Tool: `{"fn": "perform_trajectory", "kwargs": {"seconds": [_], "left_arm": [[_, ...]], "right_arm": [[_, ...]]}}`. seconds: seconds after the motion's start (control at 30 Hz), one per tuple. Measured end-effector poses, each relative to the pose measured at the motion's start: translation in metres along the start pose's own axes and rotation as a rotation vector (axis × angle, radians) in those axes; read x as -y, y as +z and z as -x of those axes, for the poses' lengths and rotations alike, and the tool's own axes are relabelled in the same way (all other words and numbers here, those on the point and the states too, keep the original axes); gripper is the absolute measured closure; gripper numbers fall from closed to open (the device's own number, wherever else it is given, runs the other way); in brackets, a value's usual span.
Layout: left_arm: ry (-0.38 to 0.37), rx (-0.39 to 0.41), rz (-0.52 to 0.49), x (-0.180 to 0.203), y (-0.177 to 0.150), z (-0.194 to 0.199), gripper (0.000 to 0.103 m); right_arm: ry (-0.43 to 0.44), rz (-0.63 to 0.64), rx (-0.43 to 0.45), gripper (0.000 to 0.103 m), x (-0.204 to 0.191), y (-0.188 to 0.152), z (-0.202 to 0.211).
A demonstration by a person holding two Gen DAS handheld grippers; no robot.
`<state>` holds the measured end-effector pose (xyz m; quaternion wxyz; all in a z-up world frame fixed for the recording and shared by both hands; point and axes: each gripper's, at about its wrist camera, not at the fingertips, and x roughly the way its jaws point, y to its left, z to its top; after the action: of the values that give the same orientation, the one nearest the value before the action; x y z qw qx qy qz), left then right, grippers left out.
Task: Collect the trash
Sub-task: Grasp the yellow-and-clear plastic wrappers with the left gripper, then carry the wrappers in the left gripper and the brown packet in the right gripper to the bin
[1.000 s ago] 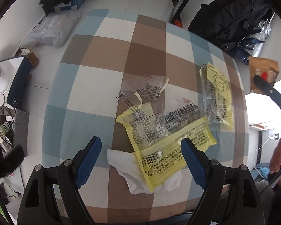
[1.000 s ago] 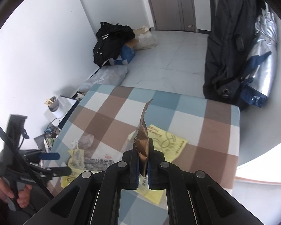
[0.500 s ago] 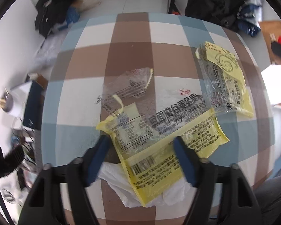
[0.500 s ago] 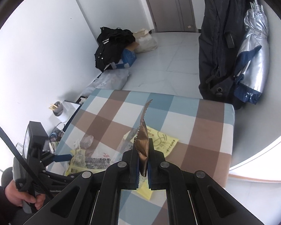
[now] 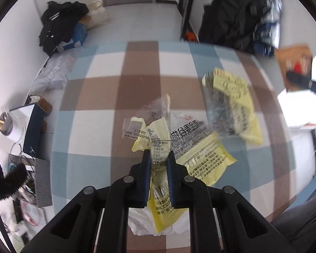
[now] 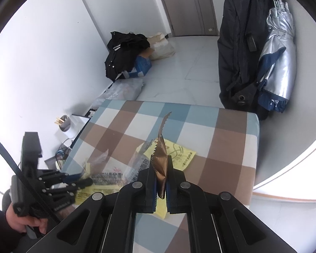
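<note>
On the checked tablecloth (image 5: 94,126) lies a large yellow printed wrapper (image 5: 204,154). My left gripper (image 5: 159,158) is closing down on its near end, and the pads pinch the crumpled plastic, which bunches up above the fingers. A white tissue (image 5: 139,221) lies under that end. A clear wrapper (image 5: 155,109) sits just beyond, and a second yellow wrapper (image 5: 242,113) lies to the right. My right gripper (image 6: 160,160) is shut on a brown foil wrapper (image 6: 161,147) with a serrated edge that stands upright. From the right wrist I see the left gripper (image 6: 78,179) low at the left.
The table (image 6: 231,147) ends at the far side and at the right. On the floor beyond are a black clothes pile (image 6: 124,52) and bags. A black backpack (image 6: 238,52) and a silver umbrella (image 6: 278,52) hang at the right. A cup of sticks (image 6: 64,124) stands left.
The left jaws went from wide open to closed on the large yellow wrapper, crumpling its near end. The left view swung and rose a little. The right gripper kept its brown wrapper.
</note>
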<state>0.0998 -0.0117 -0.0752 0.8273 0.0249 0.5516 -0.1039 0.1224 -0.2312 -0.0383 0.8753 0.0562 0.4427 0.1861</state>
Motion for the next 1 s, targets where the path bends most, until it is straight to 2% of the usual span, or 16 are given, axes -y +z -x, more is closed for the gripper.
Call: {"fn": "perform_trajectory", "kwargs": {"seconds": [0.33, 0.57, 0.83, 0.93, 1.0], "left_arm": [[-0.086, 0.078, 0.088, -0.015, 0.004, 0.024, 0.093], [-0.087, 0.096, 0.127, -0.027, -0.001, 0.035, 0.094], [-0.098, 0.146, 0.096, -0.034, -0.008, 0.054, 0.094], [-0.133, 0.148, 0.089, -0.036, -0.012, 0.057, 0.094], [-0.131, 0.152, 0.071, -0.036, -0.014, 0.059, 0.094]], "right_arm": [[-0.013, -0.014, 0.001, 0.098, -0.004, -0.005, 0.003], [-0.025, 0.02, 0.013, 0.098, -0.021, -0.011, 0.007], [-0.025, 0.071, -0.036, 0.098, -0.048, -0.019, -0.01], [0.029, 0.043, -0.046, 0.098, -0.054, -0.02, -0.017], [0.037, 0.05, -0.062, 0.098, -0.061, -0.02, -0.024]]}}
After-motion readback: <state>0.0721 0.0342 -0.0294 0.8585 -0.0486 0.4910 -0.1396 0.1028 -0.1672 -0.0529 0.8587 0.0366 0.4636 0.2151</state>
